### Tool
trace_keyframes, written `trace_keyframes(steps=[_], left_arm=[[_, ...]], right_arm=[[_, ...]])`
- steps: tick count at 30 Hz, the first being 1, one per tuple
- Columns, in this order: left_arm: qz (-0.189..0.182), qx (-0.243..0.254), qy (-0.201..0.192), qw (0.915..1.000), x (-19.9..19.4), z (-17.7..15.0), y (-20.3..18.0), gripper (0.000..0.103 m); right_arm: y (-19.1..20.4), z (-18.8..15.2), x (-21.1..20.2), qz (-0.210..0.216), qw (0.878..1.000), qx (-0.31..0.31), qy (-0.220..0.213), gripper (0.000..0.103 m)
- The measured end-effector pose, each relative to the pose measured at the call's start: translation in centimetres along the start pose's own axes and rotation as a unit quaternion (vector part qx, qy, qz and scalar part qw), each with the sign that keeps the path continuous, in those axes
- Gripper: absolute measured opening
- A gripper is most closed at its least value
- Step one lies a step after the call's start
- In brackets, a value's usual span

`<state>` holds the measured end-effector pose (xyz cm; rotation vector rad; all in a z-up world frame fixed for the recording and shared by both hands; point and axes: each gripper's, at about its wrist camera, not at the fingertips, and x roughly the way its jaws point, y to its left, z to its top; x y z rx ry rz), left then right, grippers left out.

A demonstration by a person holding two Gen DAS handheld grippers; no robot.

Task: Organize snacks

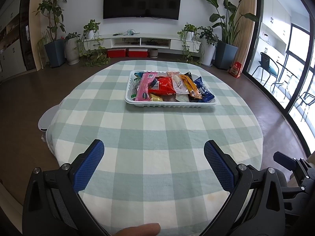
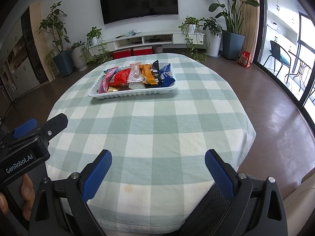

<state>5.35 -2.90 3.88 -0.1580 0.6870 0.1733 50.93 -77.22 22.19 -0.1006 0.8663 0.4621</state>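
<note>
One white tray [image 1: 171, 103] of mixed snack packets [image 1: 161, 85], left tool [image 1: 154, 151] agape, right tool [image 2: 158, 158] agape, both empty

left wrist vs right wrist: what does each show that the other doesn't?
Left wrist only: a round white object by the table's left edge, and a fingertip at bottom.

Right wrist only: the left claw's housing with "GenRobot.AI" lettering.

Both: the white plastic tray of wrapped snacks on the green-checked tablecloth, the wall TV, both claws open and empty.
</note>
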Motion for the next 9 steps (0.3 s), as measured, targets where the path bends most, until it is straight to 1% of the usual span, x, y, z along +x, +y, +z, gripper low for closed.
trace_keyframes(steps=[4, 6, 9], left_arm=[[-0.009, 0.000, -0.004, 1.0000, -0.1, -0.1, 0.0, 0.103], [0.001, 0.005, -0.008, 1.0000, -0.3, -0.3, -0.3, 0.103], [-0.003, 0.008, -0.010, 0.9999, -0.3, -0.7, -0.4, 0.103]], right_arm=[[0.0, -0.3, 0.1, 0.000, 1.000, 0.001, 0.002, 0.098], [-0.1, -0.7, 0.1, 0.001, 1.000, 0.003, 0.005, 0.098], [-0.2, -1.1, 0.5, 0.001, 1.000, 0.005, 0.011, 0.098]])
